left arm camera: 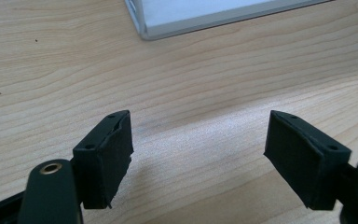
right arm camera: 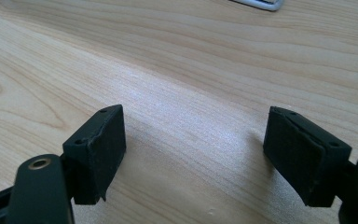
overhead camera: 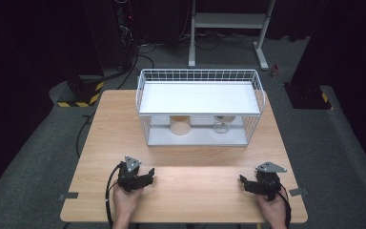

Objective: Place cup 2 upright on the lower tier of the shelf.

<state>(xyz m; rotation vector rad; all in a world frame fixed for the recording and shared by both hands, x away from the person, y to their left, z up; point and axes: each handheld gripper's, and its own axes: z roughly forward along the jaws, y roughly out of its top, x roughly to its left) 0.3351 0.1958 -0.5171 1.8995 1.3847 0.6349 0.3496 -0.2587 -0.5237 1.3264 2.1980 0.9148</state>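
1. Black left claw (overhead camera: 148, 174) rests on the wooden counter (overhead camera: 190, 191) near its front edge, held by the person's left hand (overhead camera: 126, 200); its jaws stand apart with nothing between them.
2. From the left claw's own camera, the left claw (left arm camera: 198, 154) shows bare wood in the gap between its two pads, and a corner of the rack's base (left arm camera: 168, 28) lies ahead and above the gap, well apart from the pads.
3. Right claw (overhead camera: 243, 181) sits on the counter too, gripped by the right hand (overhead camera: 274, 210), well apart from the left claw and level with it along the front edge; its jaws are also spread and hold nothing.
4. In the right gripper view, the right claw (right arm camera: 193, 154) has only wood grain between its pads, with a small corner of the rack (right arm camera: 265, 4) far ahead, up and to the right of the gap.
5. White wire rack (overhead camera: 200, 107) stands beyond both claws, roughly midway between them and farther up the counter, touching neither.
6. Under the rack's upper shelf, a beige cup (overhead camera: 180, 125) stands on the lower tray, ahead and right of the left claw.
7. Beside the cup, a clear glass (overhead camera: 221, 125) stands on the same tray, ahead and left of the right claw; the two are apart.
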